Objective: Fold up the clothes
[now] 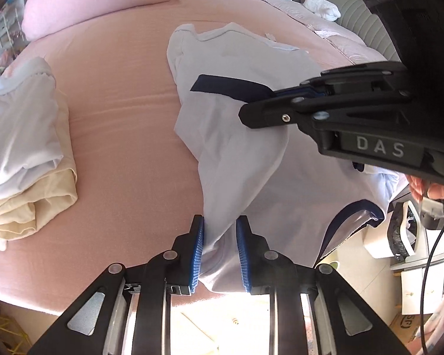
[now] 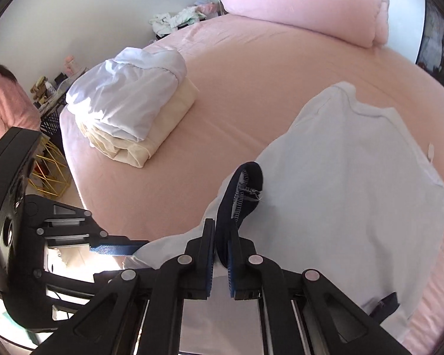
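Presently: white garment (image 1: 245, 153) with navy trim (image 2: 242, 195), partly lifted off pink bed (image 1: 127, 136); left gripper (image 1: 219, 236) clamped on its white edge, right gripper (image 2: 221, 242) closed on the trim; folded white-and-cream stack (image 2: 127, 103) lying apart.

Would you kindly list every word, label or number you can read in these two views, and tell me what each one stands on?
"DAS": pale raised letters on a grey plate on the black body of the right gripper, left wrist view.
Dark print on a cardboard box at the lower right of that view: too blurred to read.
Right wrist view: no readable text.
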A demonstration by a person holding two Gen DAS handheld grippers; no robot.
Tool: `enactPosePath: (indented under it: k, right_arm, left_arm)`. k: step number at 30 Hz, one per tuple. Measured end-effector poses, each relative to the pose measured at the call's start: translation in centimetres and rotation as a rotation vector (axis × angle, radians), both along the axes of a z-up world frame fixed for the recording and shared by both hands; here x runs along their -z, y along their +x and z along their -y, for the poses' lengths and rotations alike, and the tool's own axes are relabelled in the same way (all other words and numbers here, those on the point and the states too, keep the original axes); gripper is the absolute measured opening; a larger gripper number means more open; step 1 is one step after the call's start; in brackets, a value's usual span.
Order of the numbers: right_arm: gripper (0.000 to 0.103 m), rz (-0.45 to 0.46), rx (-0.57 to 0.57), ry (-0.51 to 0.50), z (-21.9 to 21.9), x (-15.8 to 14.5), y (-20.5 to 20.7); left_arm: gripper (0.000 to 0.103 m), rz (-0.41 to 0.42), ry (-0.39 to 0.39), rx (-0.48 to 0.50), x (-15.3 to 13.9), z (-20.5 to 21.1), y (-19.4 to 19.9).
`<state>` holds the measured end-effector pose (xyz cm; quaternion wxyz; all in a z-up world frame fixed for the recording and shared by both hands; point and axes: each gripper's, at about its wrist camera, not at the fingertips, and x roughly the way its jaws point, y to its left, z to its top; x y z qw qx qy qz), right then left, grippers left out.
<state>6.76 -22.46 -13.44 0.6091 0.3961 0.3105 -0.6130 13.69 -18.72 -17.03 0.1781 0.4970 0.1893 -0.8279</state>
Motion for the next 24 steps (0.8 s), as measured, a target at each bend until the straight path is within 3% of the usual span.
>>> enactPosePath:
  k: [2, 8, 12, 21, 24]
  right_arm:
    - [0.005, -0.006, 0.006, 0.007, 0.4, 0.0, -0.4]
    - [0.005, 0.022, 0.061, 0.053, -0.8, 1.2, -2.9]
    - [0.005, 0.042, 0.111, 0.085, -2.0, 2.0, -4.5]
    - [0.006, 0.445, 0.277, 0.135, -4.2, 3.4, -8.2]
    - [0.007, 0.541, 0.310, 0.156, -4.9, 4.3, -8.5]
  left_arm:
    - [0.019, -0.009, 0.007, 0.018, -0.2, -0.4, 0.0]
    - [0.019, -0.084, 0.229, 0.014, 0.3, 0.7, 0.5]
    - [0.019, -0.078, 0.284, 0.005, 1.0, 1.0, -0.2]
    - [0.019, -0.030, 0.210, 0.035, 1.9, -1.2, -2.3]
    - [0.019, -0.020, 0.195, 0.052, 2.0, -1.5, -2.6]
